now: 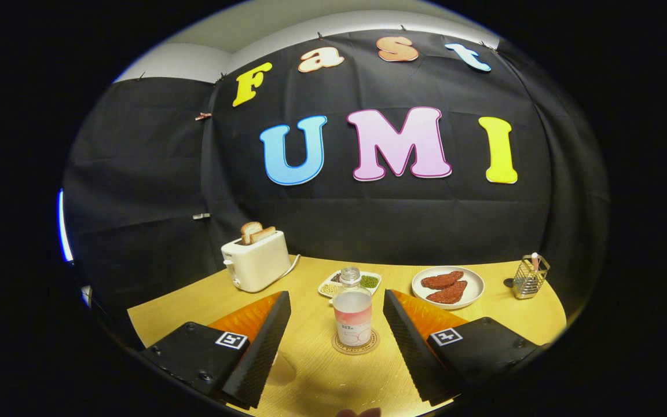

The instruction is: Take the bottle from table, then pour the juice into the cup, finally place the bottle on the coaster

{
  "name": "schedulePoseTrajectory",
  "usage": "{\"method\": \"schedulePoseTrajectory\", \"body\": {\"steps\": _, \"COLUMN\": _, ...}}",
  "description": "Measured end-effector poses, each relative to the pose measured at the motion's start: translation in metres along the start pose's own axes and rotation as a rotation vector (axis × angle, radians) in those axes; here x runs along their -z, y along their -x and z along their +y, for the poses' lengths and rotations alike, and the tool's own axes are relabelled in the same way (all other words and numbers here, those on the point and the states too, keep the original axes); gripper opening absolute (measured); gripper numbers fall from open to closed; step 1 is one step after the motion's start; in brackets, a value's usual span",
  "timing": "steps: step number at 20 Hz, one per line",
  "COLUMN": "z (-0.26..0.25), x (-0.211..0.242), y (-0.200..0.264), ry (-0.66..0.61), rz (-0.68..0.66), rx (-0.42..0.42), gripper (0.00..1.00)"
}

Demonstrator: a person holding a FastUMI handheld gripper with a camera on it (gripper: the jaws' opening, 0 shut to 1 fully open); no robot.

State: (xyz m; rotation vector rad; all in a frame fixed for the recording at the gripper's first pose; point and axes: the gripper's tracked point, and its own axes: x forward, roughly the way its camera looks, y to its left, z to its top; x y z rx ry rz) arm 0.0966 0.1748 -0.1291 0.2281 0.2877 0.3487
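Note:
A small clear bottle [352, 315] with a pink label and a clear cap stands upright on a round cork coaster [370, 346] on the wooden table [484, 315]. It sits between my two fingers, near their tips, with a gap on each side. My gripper [336, 295] is open, and neither ribbed black finger [264, 341] touches the bottle. A faint rounded shape [282, 368] lies on the table beside the left finger; I cannot tell whether it is the cup.
A white toaster [255, 262] with bread in it stands at the back left. Behind the bottle is a small white dish [370, 282] of beans. To the right are a plate [475, 289] with meat pieces and a wire holder [530, 277].

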Motion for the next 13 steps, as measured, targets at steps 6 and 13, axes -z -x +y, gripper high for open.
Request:
{"method": "schedulePoseTrajectory", "body": {"steps": 6, "z": 0.005, "x": -0.041, "y": 0.050, "ry": 0.040, "rz": -0.057, "rx": -0.002, "gripper": 0.98}}
{"method": "schedulePoseTrajectory", "body": {"steps": 13, "z": -0.012, "x": -0.083, "y": 0.096, "ry": 0.097, "rz": -0.159, "rx": 0.082, "gripper": 0.98}}
